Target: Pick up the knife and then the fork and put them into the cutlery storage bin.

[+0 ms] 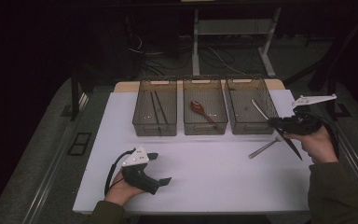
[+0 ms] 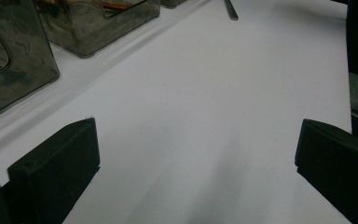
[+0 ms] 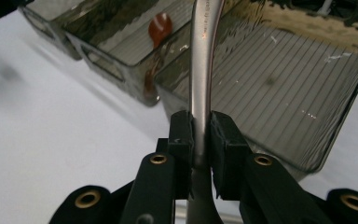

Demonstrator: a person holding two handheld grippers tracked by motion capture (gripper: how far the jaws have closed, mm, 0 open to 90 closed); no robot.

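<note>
1. Fingers of the right gripper [image 3: 200, 135] are clamped on the handle of a metal utensil [image 3: 204, 56]; in the right gripper view the handle runs up between the two pads [image 3: 182, 135] and out over the right-hand bin [image 3: 279, 88].
2. Seen from the high view, the right gripper [image 1: 274, 122] is held up at the right edge of the surface [image 1: 205, 172], just at the near right corner of that bin [image 1: 251, 127], with the person's right hand [image 1: 314, 142] wrapped round its body and a grey plate on top.
3. Held utensil [image 1: 259, 108] slants from the gripper up and left over the bin's inside.
4. Left gripper [image 1: 161, 168] rests low at the near left of the surface in the left hand [image 1: 119, 189], well apart from the bins; its fingers [image 2: 56, 172] stand wide apart with bare white surface [image 2: 205, 121] between them.
5. Three mesh bins stand in a row at the far side: the left bin [image 1: 154, 127] holds dark sticks [image 1: 157, 108], the middle bin [image 1: 206, 127] a red-brown spoon [image 1: 199, 108].
6. A second metal utensil [image 1: 265, 148] lies loose on the surface just near the right bin, left of the right hand.
7. Nothing lies between the left gripper and the bins.
</note>
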